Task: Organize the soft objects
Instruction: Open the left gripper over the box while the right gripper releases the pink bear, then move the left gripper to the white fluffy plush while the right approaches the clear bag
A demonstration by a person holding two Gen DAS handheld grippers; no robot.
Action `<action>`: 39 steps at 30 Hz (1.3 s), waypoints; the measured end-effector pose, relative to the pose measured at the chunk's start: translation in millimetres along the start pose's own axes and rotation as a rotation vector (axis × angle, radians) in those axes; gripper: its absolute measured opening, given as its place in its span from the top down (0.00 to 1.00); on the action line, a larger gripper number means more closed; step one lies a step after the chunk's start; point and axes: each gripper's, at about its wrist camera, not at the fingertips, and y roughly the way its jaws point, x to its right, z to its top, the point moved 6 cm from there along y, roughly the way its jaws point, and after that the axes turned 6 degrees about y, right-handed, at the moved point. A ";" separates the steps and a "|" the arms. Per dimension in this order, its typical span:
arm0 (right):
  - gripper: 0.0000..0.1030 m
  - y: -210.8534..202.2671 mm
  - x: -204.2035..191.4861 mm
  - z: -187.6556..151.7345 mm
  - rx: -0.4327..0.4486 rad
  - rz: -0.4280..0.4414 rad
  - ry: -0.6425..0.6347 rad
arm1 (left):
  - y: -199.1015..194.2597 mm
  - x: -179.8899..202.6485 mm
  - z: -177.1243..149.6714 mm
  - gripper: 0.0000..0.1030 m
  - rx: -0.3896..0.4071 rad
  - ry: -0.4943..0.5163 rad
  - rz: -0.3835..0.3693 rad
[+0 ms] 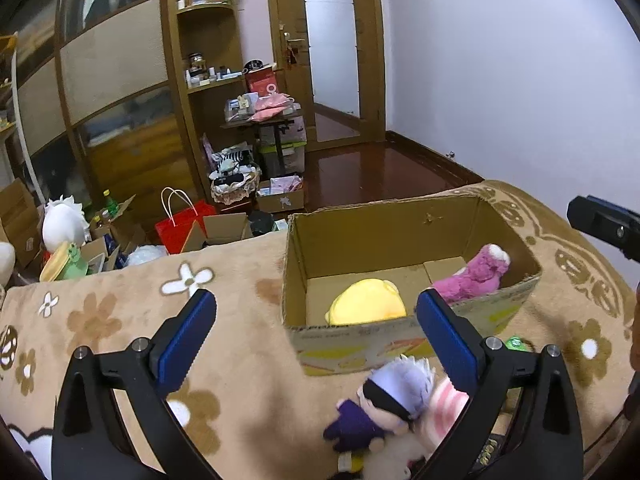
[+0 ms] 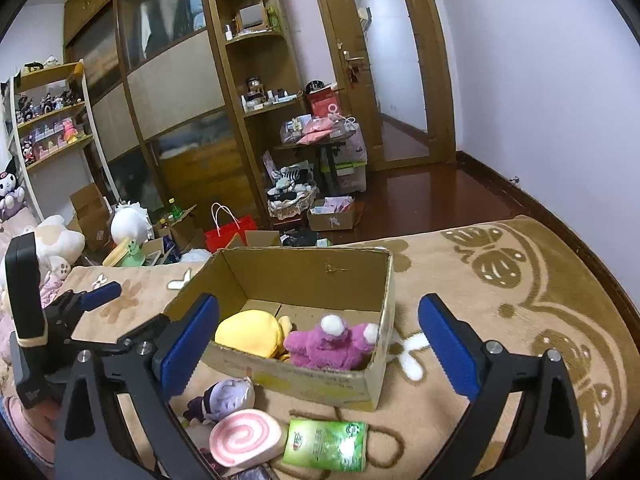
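Observation:
A cardboard box (image 1: 352, 338) (image 2: 304, 384) stands on the flowered blanket. Inside lie a yellow plush (image 1: 368, 306) (image 2: 250, 332) and a magenta plush (image 1: 474, 276) (image 2: 332, 346). In front of the box lie a purple-haired doll (image 1: 384, 400) (image 2: 224, 398), a pink swirl roll plush (image 2: 244, 436) (image 1: 444, 412) and a green tissue pack (image 2: 326, 444). My left gripper (image 1: 316, 344) is open and empty, above the doll. My right gripper (image 2: 318, 350) is open and empty, over the box's near wall. The left gripper's tip shows in the right wrist view (image 2: 100, 294).
The blanket (image 1: 160, 344) (image 2: 500, 340) covers a bed whose far edge drops to a wooden floor. Beyond it stand a red bag (image 1: 180, 228), open cartons, a cluttered small table (image 1: 260, 120) and wardrobe shelves. Plush toys pile at the left (image 2: 56, 244).

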 end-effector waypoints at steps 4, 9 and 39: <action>0.00 -18.1 -3.3 -3.9 0.009 -0.003 0.002 | -22.9 -4.5 -4.4 0.03 -0.013 -0.040 -0.032; 0.00 -37.5 -5.4 -13.9 0.002 -0.024 0.008 | -48.5 -14.9 -17.4 0.03 -0.022 -0.093 -0.033; 0.00 -22.2 5.3 -100.3 -0.295 -0.083 0.137 | -19.4 21.2 -75.3 0.03 -0.272 -0.015 -0.105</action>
